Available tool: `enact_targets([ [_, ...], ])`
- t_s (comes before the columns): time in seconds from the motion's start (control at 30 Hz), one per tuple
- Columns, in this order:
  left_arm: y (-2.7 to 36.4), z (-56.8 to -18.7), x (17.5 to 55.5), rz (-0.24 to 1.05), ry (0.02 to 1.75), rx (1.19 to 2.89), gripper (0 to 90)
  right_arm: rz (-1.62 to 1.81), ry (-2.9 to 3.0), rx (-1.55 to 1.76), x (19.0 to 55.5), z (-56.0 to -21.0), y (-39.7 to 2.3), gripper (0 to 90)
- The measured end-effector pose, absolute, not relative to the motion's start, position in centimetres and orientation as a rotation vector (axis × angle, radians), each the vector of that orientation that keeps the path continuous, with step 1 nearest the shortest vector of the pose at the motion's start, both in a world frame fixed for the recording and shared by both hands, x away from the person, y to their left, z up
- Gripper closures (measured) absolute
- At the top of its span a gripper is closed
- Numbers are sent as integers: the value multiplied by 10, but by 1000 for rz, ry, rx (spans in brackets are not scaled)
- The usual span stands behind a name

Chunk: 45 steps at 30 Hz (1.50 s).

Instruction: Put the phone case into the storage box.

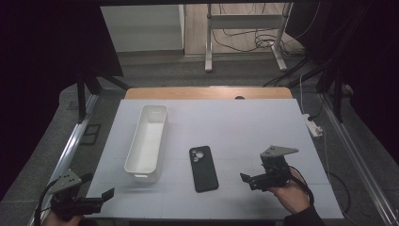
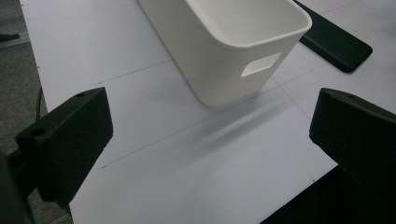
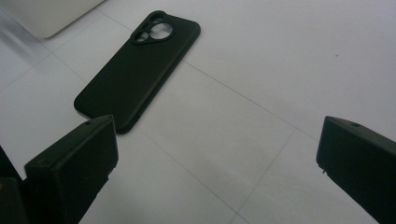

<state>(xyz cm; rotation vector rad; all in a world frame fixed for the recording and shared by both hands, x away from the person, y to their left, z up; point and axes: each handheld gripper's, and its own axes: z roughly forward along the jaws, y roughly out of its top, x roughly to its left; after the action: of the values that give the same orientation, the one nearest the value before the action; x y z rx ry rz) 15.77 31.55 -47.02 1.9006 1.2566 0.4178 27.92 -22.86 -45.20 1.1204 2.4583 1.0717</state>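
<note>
A black phone case (image 1: 203, 168) lies flat, camera cutout facing up, in the middle of the white table mat (image 1: 244, 122). Left of it stands a long, empty white bin (image 1: 146, 141). My left gripper (image 1: 98, 186) hovers at the mat's near left corner, open, its jaws pointing at the bin's near end (image 2: 233, 46), with the phone case (image 2: 334, 39) beyond it. My right gripper (image 1: 248, 181) is open a short way to the right of the phone case. In the right gripper view the case (image 3: 137, 70) lies ahead and left of the wide-apart jaws (image 3: 215, 158), which hold nothing.
The bin's corner (image 3: 46, 16) shows at the top left of the right gripper view. A wooden table edge (image 1: 207, 92) runs behind the mat. A white power strip (image 1: 313, 126) lies off the mat's right side. Metal rails flank the table.
</note>
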Motion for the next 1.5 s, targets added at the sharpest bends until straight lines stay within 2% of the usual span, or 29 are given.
enact_targets([
  [1.5, 316, -471, 159, 406, 1268, 1898, 0, 1005, 2622, 968, 306, -457, -159, 0],
])
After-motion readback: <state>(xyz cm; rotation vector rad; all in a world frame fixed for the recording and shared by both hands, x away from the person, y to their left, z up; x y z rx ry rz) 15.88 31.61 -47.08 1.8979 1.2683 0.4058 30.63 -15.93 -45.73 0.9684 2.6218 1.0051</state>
